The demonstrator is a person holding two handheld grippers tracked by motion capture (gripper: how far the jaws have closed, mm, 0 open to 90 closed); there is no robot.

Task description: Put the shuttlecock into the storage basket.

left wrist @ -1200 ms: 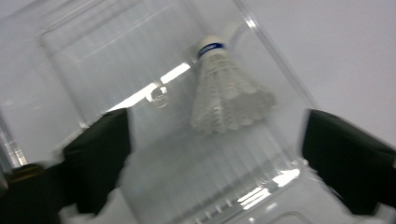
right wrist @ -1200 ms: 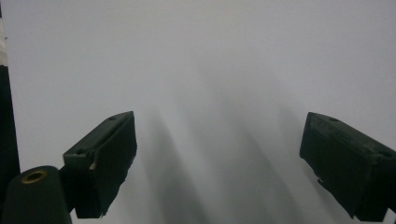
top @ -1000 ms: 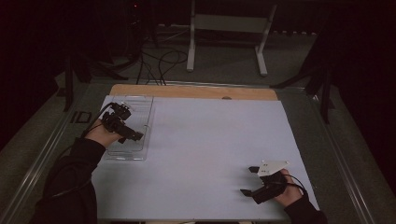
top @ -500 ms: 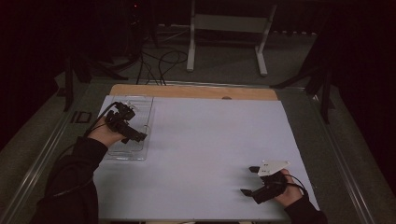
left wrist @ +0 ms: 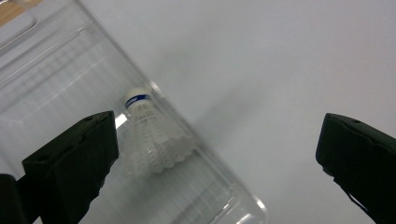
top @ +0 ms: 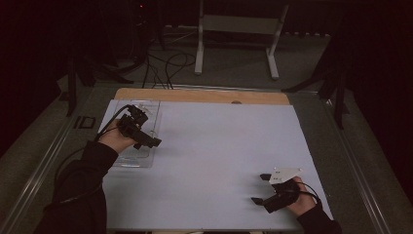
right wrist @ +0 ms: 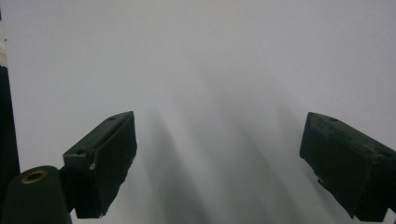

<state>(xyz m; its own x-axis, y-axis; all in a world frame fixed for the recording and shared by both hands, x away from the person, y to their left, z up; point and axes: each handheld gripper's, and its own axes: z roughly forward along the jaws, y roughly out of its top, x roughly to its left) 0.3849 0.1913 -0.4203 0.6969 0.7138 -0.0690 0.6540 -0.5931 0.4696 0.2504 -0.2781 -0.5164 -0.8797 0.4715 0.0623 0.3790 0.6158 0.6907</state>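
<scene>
- We held the left gripper point(top: 146, 141) above the right edge of the clear, shallow plastic tray point(top: 127, 161), its jaws spread wide and gripping nothing; we judged this a hover to line up over the tray's contents.
- A white feathered shuttlecock with a blue band round its rounded cork tip point(left wrist: 152, 135) lay on its side inside the clear tray point(left wrist: 56, 79), close against the tray's right wall, cork pointing away from the gripper.
- In the left gripper view the shuttlecock sat nearer the left jaw than the right, so we judged the gripper would need to shift across before closing on it.
- The tray sat at the left side of the pale blue-white table sheet point(top: 219, 146), near the far edge by the wooden strip point(top: 199, 96), probably so that the middle of the sheet was free for work.
- We kept the right gripper point(top: 262, 189) low at the near right corner, well apart from the tray, jaws wide and holding nothing; in its own view they framed bare sheet point(right wrist: 210, 70). We read this as a parked, waiting pose.
</scene>
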